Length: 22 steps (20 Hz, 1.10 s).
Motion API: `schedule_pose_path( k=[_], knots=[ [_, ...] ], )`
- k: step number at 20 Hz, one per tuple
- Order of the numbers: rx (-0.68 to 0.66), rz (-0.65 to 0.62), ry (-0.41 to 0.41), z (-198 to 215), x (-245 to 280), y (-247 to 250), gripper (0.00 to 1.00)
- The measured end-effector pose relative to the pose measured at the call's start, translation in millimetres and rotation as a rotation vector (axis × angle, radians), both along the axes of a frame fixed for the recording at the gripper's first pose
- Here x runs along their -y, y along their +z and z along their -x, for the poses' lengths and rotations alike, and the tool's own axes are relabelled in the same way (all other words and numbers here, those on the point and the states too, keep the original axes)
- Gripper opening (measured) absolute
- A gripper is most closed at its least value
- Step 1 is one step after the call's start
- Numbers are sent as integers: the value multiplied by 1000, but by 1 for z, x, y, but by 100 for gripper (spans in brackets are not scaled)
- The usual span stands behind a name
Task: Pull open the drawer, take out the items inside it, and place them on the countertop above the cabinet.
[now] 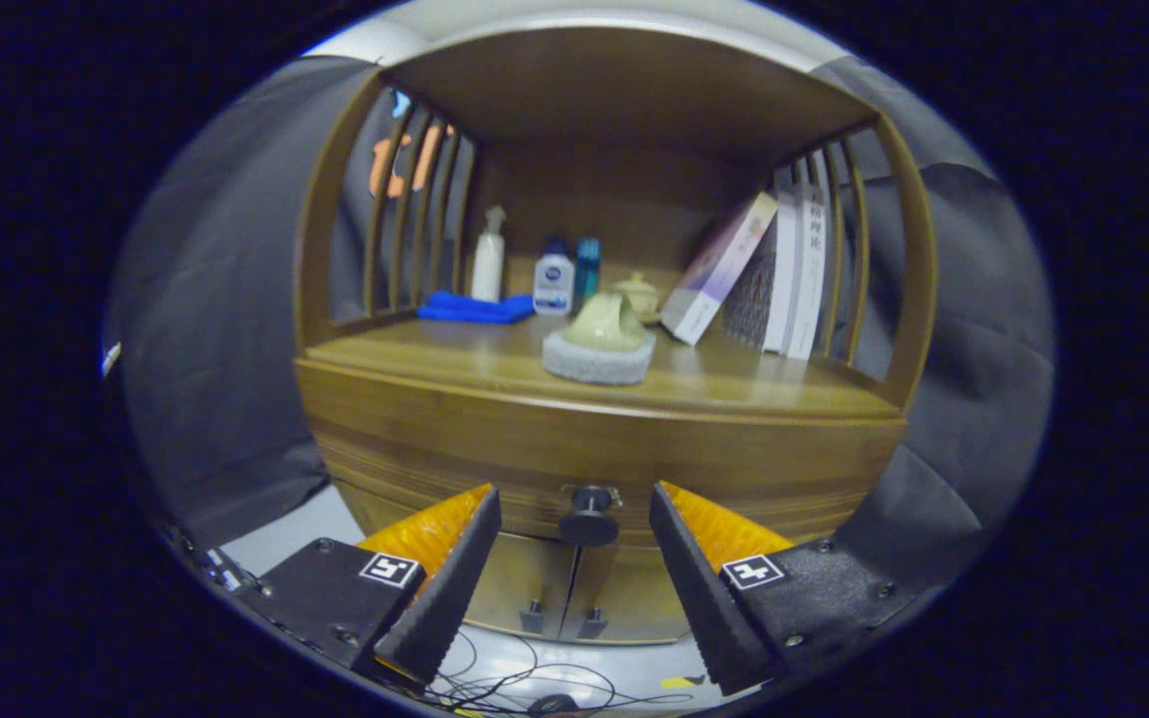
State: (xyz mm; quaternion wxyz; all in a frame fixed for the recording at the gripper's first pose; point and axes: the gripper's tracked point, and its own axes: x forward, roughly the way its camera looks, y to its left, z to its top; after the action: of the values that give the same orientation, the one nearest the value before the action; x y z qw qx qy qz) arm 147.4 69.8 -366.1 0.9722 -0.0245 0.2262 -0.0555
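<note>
The gripper [574,504] sits low in the frame with its two fingers spread wide apart and nothing held between them. The black drawer knob [588,515] lies in the gap between the fingertips, roughly centred and a little beyond them, touching neither finger. The knob is fixed to the front of the drawer [535,469], a wooden band running across the middle of the frame just under the counter [734,384]; the drawer looks closed, flush with the cabinet front. Below the knob, at lower centre, two cabinet doors [574,588] meet, each with a small handle near the seam.

On the counter, above and beyond the fingers, a pale green cup [604,321] lies tipped on a grey sponge [597,364] near the front edge. Behind it stand a small teapot [637,294], a white bottle with a blue cap [554,279], a teal bottle [587,269] and a white spray bottle [488,257]. A folded blue cloth [475,307] lies at middle left. Books [774,269] lean at the right side of the shelf space.

Cables [535,678] trail on the floor at the bottom of the frame.
</note>
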Motion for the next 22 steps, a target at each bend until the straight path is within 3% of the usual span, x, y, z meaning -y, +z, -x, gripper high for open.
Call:
schedule_pose_path(
  k=[10,15,22],
  knots=[
    [193,-111,86,121,30,161,95],
    [257,-69,80,174,58,183,95],
    [322,-82,88,200,78,216,95]
  ],
)
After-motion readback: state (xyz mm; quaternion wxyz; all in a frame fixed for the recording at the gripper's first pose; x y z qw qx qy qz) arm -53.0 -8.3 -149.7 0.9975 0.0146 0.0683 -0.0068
